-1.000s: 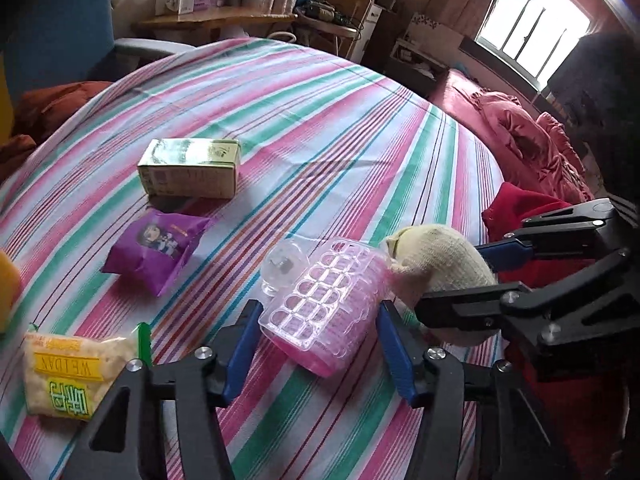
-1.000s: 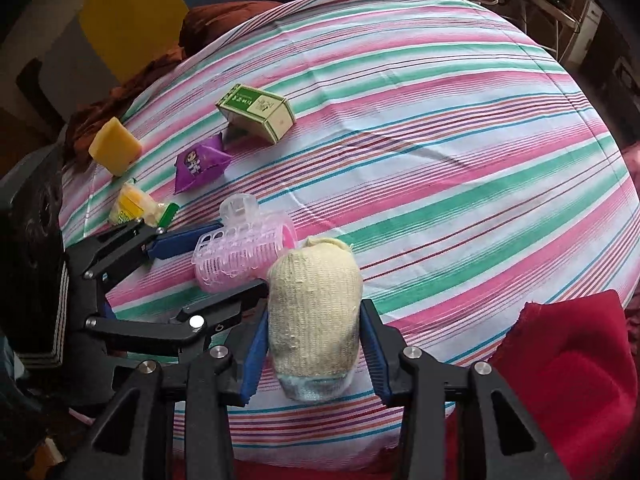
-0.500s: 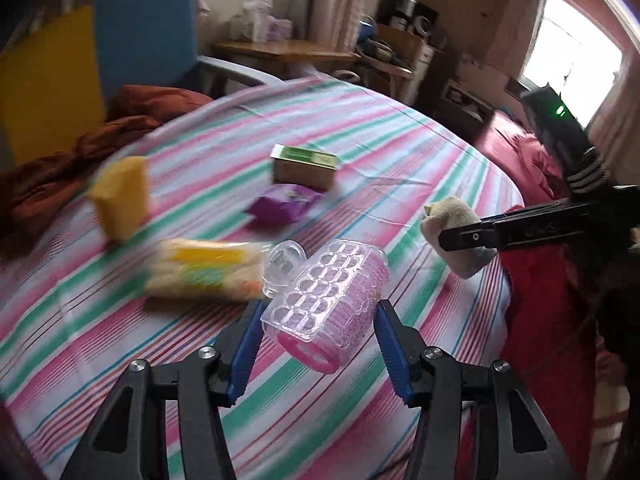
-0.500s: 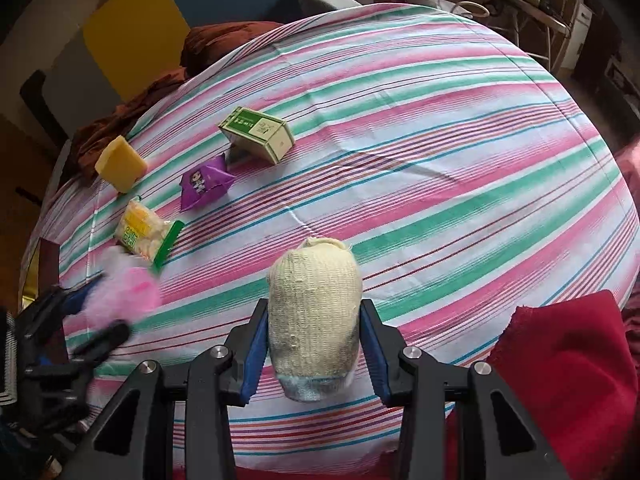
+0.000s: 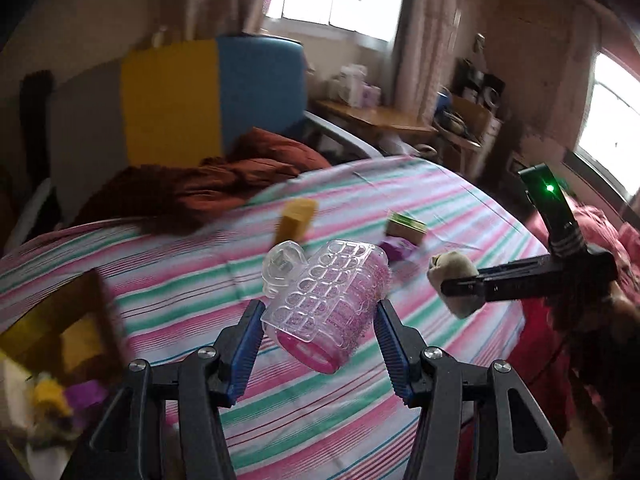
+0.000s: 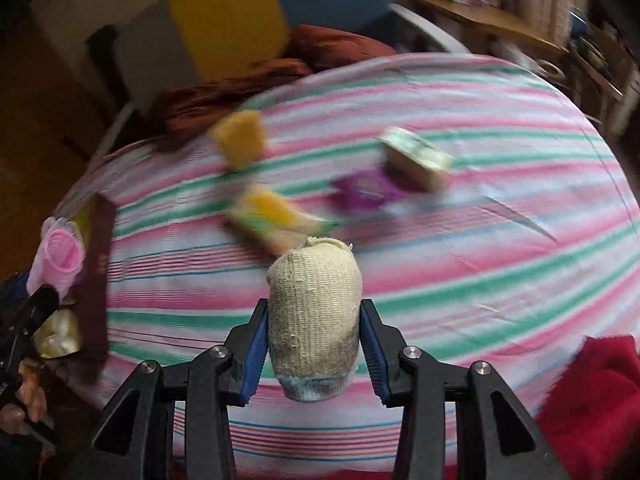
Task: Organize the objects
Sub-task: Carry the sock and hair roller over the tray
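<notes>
My left gripper (image 5: 318, 322) is shut on a clear pink plastic container (image 5: 328, 304) and holds it above the striped bed. My right gripper (image 6: 314, 330) is shut on a rolled cream sock (image 6: 314, 312), also lifted; it shows in the left wrist view (image 5: 454, 280) at the right. On the bed lie a yellow sponge (image 6: 240, 140), a yellow snack packet (image 6: 272, 216), a purple packet (image 6: 364, 192) and a green box (image 6: 416, 158), all blurred. A dark brown box (image 5: 68, 332) with items inside stands at the bed's left edge.
The striped sheet (image 6: 480, 240) covers the bed. A rust-brown blanket (image 5: 208, 184) lies at the far edge before a yellow and blue chair (image 5: 212, 92). Red cloth (image 6: 592, 400) lies at the right. A wooden table (image 5: 376, 116) stands behind.
My left gripper has lifted the pink container off the bed and swung left toward the brown box. My right gripper still holds the sock and has turned left too.
</notes>
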`<state>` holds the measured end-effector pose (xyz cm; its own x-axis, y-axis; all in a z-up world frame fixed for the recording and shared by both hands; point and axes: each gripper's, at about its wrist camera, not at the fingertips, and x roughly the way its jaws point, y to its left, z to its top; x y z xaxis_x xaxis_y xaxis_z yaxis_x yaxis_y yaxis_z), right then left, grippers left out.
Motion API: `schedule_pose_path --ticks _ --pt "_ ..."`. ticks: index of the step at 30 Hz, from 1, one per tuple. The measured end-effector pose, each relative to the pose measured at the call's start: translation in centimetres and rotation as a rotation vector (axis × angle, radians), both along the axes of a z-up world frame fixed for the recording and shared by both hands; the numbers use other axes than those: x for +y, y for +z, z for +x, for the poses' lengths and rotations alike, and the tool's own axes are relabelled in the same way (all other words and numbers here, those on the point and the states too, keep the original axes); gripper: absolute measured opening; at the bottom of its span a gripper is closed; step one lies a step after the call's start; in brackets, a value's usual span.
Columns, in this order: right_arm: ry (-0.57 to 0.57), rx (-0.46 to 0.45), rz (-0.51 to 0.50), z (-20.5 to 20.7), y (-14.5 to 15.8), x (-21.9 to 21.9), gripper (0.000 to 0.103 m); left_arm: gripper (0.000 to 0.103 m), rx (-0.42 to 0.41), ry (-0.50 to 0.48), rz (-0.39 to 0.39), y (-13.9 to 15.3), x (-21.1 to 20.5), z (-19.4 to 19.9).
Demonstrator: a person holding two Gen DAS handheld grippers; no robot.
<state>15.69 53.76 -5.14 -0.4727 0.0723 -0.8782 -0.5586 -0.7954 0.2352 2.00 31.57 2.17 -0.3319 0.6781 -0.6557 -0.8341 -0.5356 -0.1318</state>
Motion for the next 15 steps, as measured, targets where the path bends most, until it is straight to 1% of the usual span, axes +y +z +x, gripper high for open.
schedule_pose_path --ticks 4,9,15 --pt "0.084 0.065 -0.02 -3.0 1.0 -3.6 0.043 0.056 0.006 0.077 0.021 0.8 -3.6 -0.9" --pt "0.17 0.13 -0.059 -6.2 1.6 -8.0 0.043 0.056 0.013 0.139 0.043 1.1 -7.1 -1.5" --pt "0.264 0.176 -0.106 -9.9 1.9 -13.0 0.043 0.056 -0.008 0.224 0.064 0.8 -11.8 -2.6"
